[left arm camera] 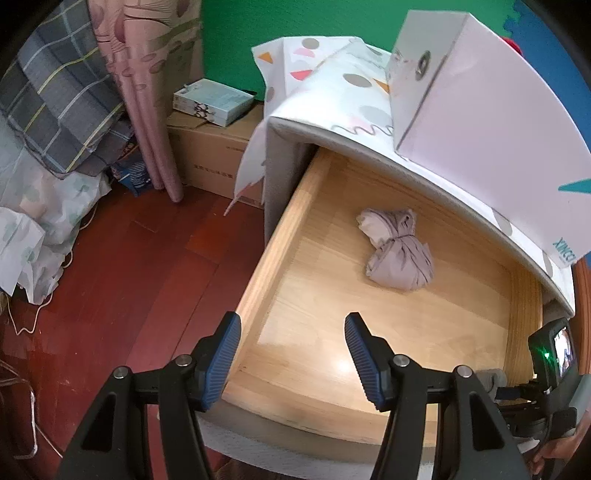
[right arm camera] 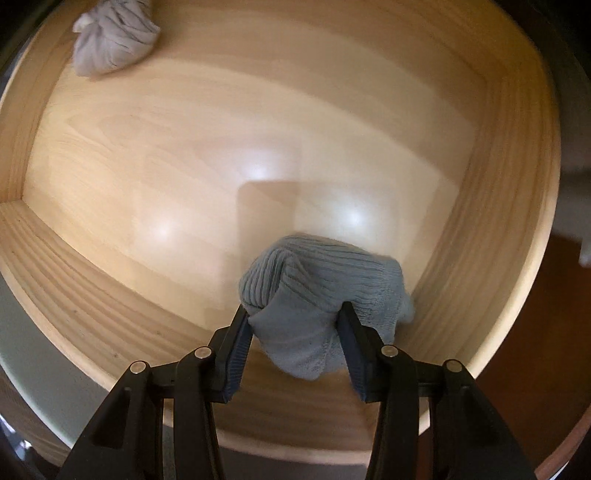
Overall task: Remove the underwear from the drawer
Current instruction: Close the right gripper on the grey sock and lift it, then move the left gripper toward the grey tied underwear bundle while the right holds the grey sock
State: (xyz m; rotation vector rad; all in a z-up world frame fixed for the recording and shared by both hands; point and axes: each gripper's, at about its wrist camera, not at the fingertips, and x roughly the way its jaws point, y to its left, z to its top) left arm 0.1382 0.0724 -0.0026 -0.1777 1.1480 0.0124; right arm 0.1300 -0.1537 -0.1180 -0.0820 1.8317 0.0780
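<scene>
The right gripper (right arm camera: 295,325) pinches a rolled blue-grey knit bundle (right arm camera: 325,288) between its pads, low in the drawer (right arm camera: 509,221) near the corner where the front wall meets the right-hand side wall; whether the bundle has cleared the drawer floor cannot be told from the blurred right wrist view. The left gripper (left arm camera: 291,354) hangs over the front edge of the drawer with its jaws spread and nothing between them. A second piece, a knotted mauve-grey bundle (left arm camera: 399,254), lies untouched toward the back of the drawer, just under the overhanging top of the cabinet (left arm camera: 288,136). So the task looks partly under way: one bundle is gripped but not out, and the mauve one is left (it seems the natural job for the free left tool). The drawer is pale wood with a glossy bottom that throws back lamp glare. Around it are a dark red wooden floor (left arm camera: 147,266), a green wall (left arm camera: 258,33), a cardboard box (left arm camera: 218,155) with a smaller carton on top, a pink patterned curtain (left arm camera: 147,92) and heaped bedding at the left.
</scene>
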